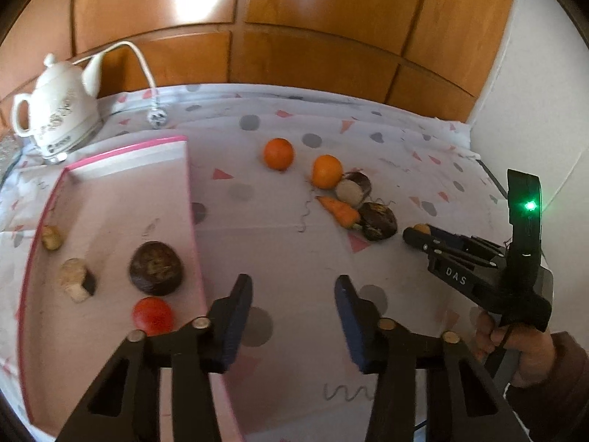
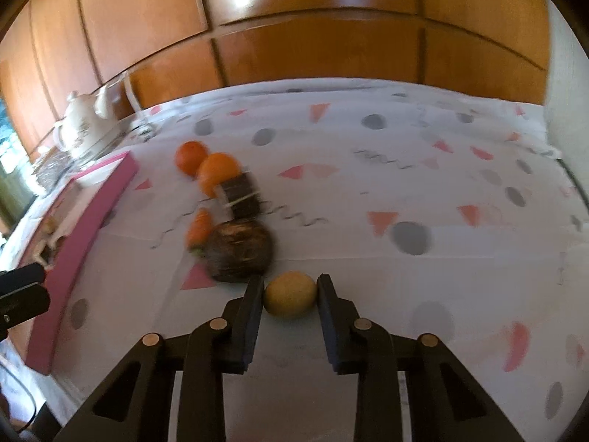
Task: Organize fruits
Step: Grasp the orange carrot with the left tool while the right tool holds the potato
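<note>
Fruit (image 2: 290, 300) half-hidden between right hand-held gripper (image 2: 291, 296) fingers; kind unclear.

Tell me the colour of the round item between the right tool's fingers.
Pale yellowish-tan, clearest in the right wrist view.

White letters "DAS" stand on the right gripper (image 1: 423, 237) body.
</note>
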`<state>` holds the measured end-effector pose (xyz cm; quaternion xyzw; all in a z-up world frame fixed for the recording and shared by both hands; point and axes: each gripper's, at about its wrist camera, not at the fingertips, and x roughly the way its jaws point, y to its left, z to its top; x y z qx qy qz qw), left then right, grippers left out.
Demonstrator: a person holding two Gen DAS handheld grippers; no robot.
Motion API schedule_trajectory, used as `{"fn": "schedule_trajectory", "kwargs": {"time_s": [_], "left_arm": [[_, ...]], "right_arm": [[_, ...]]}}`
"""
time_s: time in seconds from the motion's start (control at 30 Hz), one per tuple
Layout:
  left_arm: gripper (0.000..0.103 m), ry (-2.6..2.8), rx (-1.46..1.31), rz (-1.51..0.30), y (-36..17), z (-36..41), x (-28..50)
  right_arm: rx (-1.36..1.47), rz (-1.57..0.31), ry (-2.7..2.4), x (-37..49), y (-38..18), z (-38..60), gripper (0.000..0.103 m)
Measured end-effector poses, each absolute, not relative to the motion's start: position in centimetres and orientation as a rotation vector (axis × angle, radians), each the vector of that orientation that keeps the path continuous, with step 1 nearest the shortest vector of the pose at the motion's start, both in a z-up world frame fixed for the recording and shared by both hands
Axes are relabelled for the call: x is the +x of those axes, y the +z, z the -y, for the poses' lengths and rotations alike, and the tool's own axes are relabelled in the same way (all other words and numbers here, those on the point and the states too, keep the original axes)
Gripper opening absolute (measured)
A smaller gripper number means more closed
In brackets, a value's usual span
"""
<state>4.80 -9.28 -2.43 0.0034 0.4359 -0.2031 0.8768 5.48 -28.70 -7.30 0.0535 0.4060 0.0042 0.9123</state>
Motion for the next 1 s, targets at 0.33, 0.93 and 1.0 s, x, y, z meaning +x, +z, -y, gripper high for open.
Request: {"fn": "schedule_trajectory", "kwargs": {"time_s": [0.33,0.93,1.0], "left_arm": [[0.025,-0.461,-0.078,-0.982,-3.4,12.7,8.6],[0.026,-0.389,-0.219,-1.131,-6.3,16.8,15.2],[0.032,-0.399,-0.204,-1.145,-6.8,17.3,15.4]], "right_arm": [[0.149,-0.813,-0.095,5.1,-7.7,31.3,0.029],[0.258,-0.789,-0.050,4.6,-8.0,32.5,0.030],[0.263,-0.787,-0.048,4.6,-8.1,32.5,0.030]]}}
